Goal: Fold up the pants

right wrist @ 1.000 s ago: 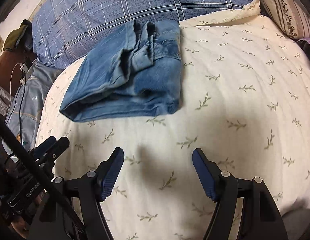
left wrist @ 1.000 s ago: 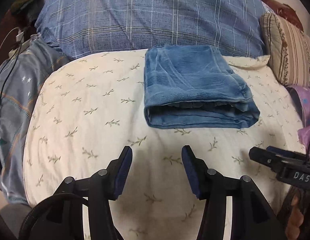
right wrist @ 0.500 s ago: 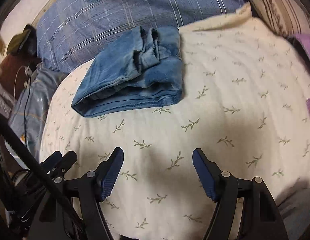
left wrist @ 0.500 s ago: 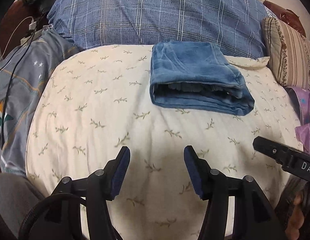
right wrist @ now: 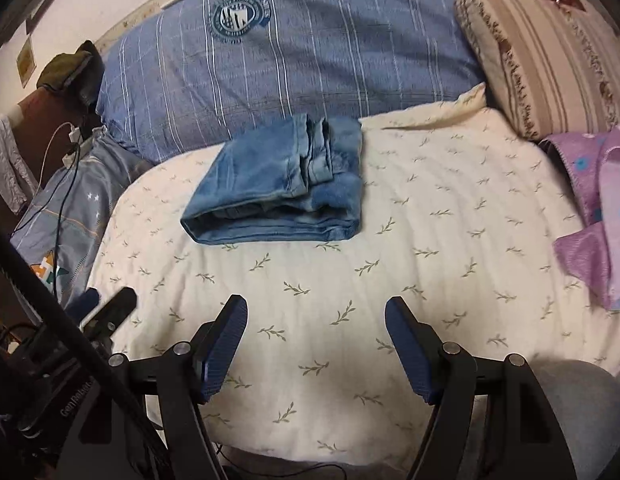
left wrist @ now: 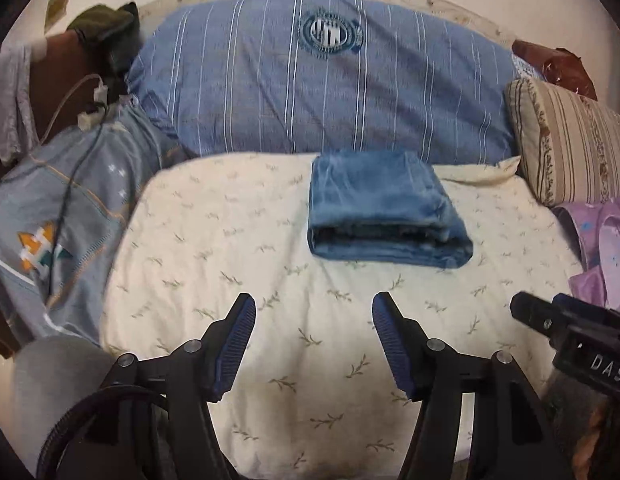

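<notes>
While the blue pants (left wrist: pixel 384 208) (right wrist: pixel 277 188) lie folded at the far side of the bed (left wrist: pixel 269 280) (right wrist: pixel 430 240), just in front of the big blue pillow (left wrist: pixel 310 80) (right wrist: pixel 310 48), the left hand-held gripper (left wrist: pixel 314 344) and right hand-held gripper (right wrist: pixel 316 346) hang released and empty over the near sheet.

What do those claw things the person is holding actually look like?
Each claw, left claw and right claw, has two black plastic arms with silver rivets and ribbed blue pads. One body carries white letters "DAS"; a black cable runs past.
</notes>
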A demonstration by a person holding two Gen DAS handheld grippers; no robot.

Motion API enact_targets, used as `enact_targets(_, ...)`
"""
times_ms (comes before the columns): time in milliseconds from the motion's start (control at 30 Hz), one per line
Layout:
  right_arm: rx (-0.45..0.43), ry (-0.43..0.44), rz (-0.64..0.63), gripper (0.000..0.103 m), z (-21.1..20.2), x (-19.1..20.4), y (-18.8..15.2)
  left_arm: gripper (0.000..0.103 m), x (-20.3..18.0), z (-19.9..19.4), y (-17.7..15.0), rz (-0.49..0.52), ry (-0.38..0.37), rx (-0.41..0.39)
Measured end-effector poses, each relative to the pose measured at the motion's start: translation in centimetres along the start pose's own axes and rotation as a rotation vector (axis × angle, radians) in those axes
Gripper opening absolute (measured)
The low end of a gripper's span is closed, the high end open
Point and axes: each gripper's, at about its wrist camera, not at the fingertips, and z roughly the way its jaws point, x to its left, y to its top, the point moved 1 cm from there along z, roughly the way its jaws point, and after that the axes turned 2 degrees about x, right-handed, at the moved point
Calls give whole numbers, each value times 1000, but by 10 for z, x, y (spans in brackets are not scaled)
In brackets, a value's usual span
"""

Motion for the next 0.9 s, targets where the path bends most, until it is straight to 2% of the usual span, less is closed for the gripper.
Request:
enact_targets(100, 1, 29, 13, 73, -9, 1, -1, 61, -2, -13, 2, 22, 14, 19)
enact_targets(167, 2, 28, 4, 73, -14, 4, -2, 61, 1, -20, 3, 10, -8, 50)
enact_targets(233, 0, 16, -1, 73, -20, 6, -3, 62, 5, -28, 5, 1, 3, 62)
enact_targets(500, 12, -43, -9, 73, -36, 8, -7, 72, 9, -56, 24, 38, -17, 20)
enact_targets(900, -63, -71, -23, 74, -63, 11, 7, 74, 16, -70, 31, 41, -17, 11)
